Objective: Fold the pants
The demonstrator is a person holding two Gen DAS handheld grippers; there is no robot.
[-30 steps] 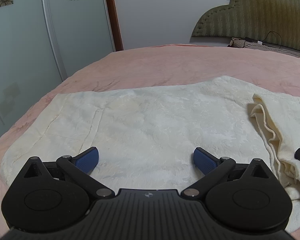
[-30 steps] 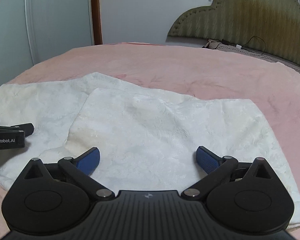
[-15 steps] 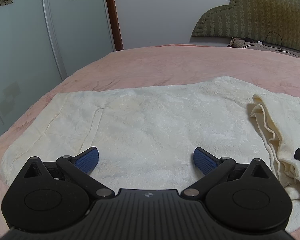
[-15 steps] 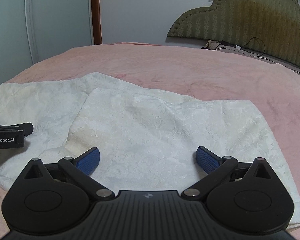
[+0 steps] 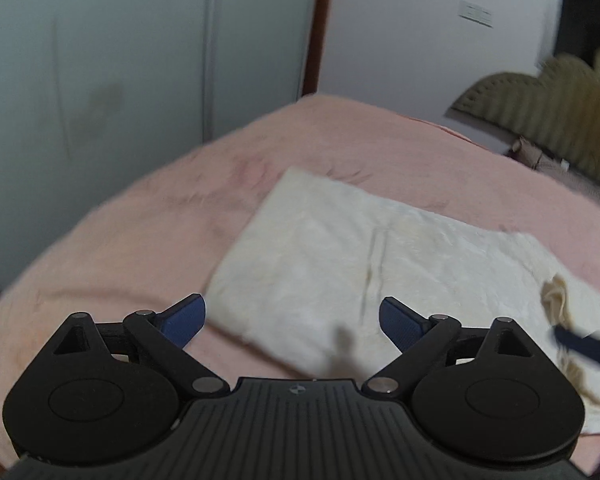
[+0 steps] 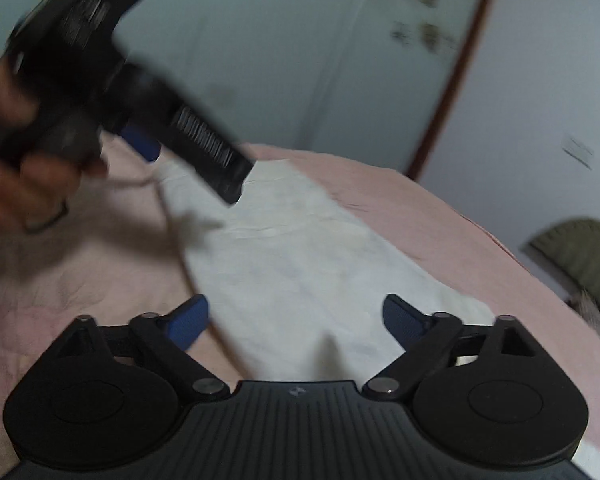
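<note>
The cream white pants (image 5: 340, 264) lie flat on the pink bed, with a bunched fold at their right side (image 5: 556, 300). My left gripper (image 5: 292, 320) is open and empty, above the pants' near left corner. My right gripper (image 6: 296, 320) is open and empty, above the pants (image 6: 300, 264). The right wrist view is blurred and shows the left gripper (image 6: 172, 132) held in a hand at upper left. A blurred part of the right gripper (image 5: 580, 344) shows at the right edge of the left wrist view.
The pink bedspread (image 5: 120, 240) surrounds the pants. Sliding wardrobe doors (image 5: 120, 60) stand behind the bed on the left. An olive padded headboard (image 5: 540, 112) is at the far right, with a small item on the bed beside it.
Both grippers have swung sharply left and lifted, so both views are blurred and tilted. The left gripper now shows raised in the right wrist view. Both stay open.
</note>
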